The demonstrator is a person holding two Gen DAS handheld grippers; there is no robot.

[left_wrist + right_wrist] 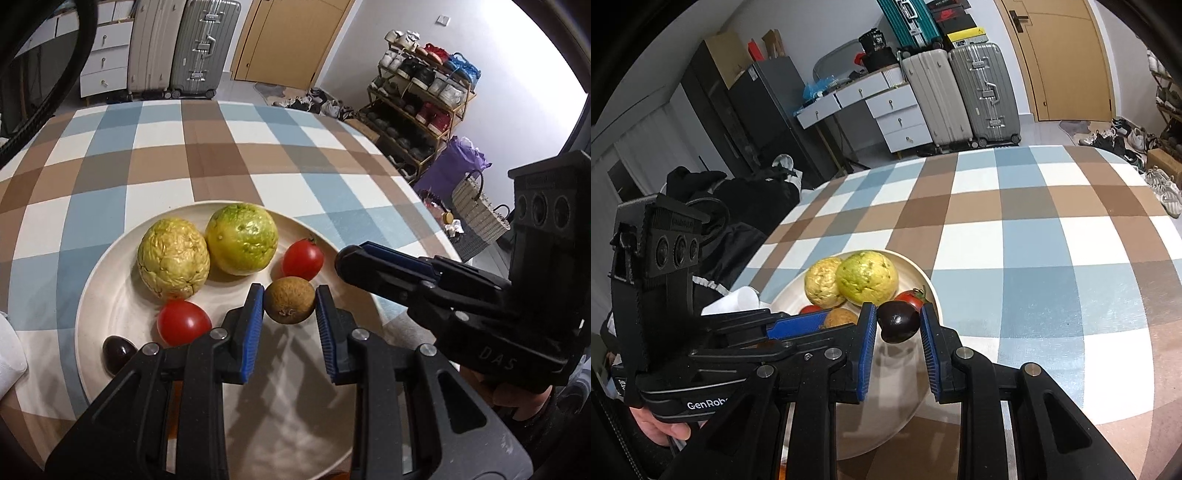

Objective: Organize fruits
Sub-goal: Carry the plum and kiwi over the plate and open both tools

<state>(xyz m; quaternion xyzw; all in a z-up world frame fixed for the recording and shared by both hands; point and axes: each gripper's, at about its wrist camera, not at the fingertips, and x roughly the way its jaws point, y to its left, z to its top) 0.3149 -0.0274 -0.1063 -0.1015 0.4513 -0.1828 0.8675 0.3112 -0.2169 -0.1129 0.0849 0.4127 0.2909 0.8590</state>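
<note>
Here left tool (289, 301) pinches a small brown fruit (289, 300) above the cream plate (110, 295); right tool (898, 320), narrowly parted, grips a dark plum-like fruit (898, 322) at the plate's near rim; guavas (207, 251) and tomatoes (303, 259) sit farther back.

Two tomatoes (302, 258), two yellow-green fruits (241, 239)

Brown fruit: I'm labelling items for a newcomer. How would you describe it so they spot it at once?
On the checked table sits a cream plate of fruit. Towards its right side, just before a tomato, the brown fruit sits between the fingers of the left gripper. It alone is dull, rough brown; its neighbours are glossy red or bigger and yellow-green.
</note>
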